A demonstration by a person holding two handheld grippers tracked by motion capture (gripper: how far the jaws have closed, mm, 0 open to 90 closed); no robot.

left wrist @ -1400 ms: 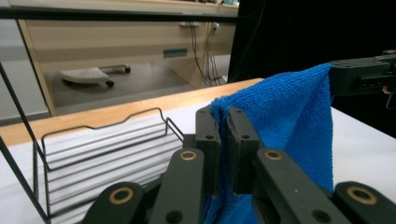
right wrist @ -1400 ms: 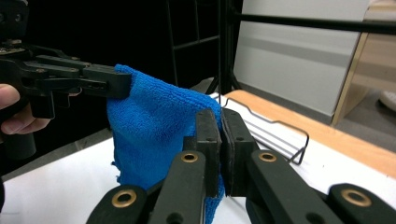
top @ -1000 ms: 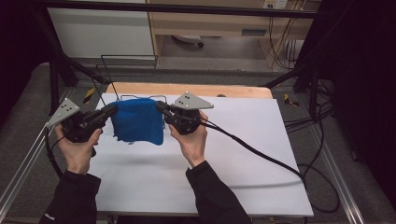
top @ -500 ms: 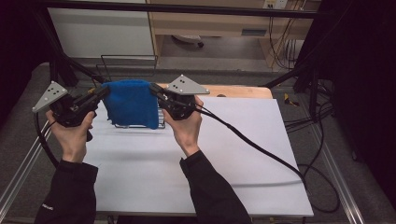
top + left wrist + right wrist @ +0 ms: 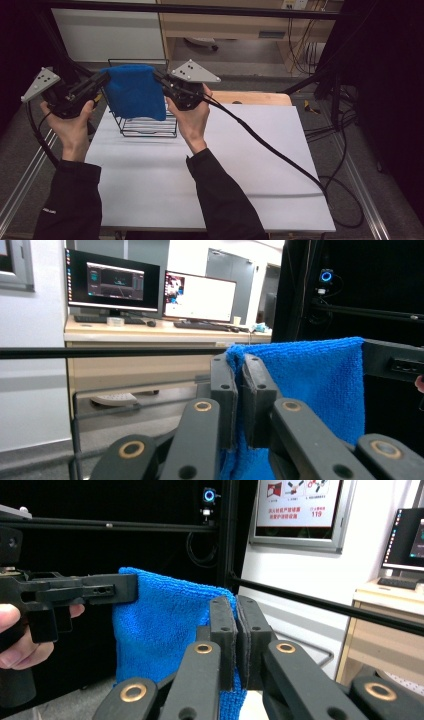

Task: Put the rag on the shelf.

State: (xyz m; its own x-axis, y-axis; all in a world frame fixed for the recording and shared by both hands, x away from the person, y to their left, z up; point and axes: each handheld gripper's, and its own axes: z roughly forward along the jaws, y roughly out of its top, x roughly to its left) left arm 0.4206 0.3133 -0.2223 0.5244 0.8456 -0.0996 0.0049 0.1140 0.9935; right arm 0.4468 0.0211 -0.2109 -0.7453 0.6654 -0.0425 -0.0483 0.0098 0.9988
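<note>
Above the far left part of the desk point(image 5: 210, 165), the blue cloth point(image 5: 134, 91) now hangs in the air, stretched between the two claws. One second ago it was much lower, close to the white surface, and it covered the place where the wire rack point(image 5: 149, 125) stands. Both hands have lifted it together, so the rack can now be seen under and behind the lower edge of the cloth, near the far left corner of the desk. I judge that the lifting step is nearly done and that the next step is to carry the cloth over the rack and lay it there; this is only my reading of how the things lie.

The left claw point(image 5: 104, 79) is clenched on the top left corner of the cloth. In the left gripper view, its two black jaws stand almost together, with a fold of blue fabric pressed between them. The right claw point(image 5: 159, 80) is clenched on the top right corner in the same way; in the right gripper view the jaws are nearly touching and the cloth edge goes between them. The top edge of the cloth is held quite straight, and the rest falls freely downward, not touching the desk.
</note>
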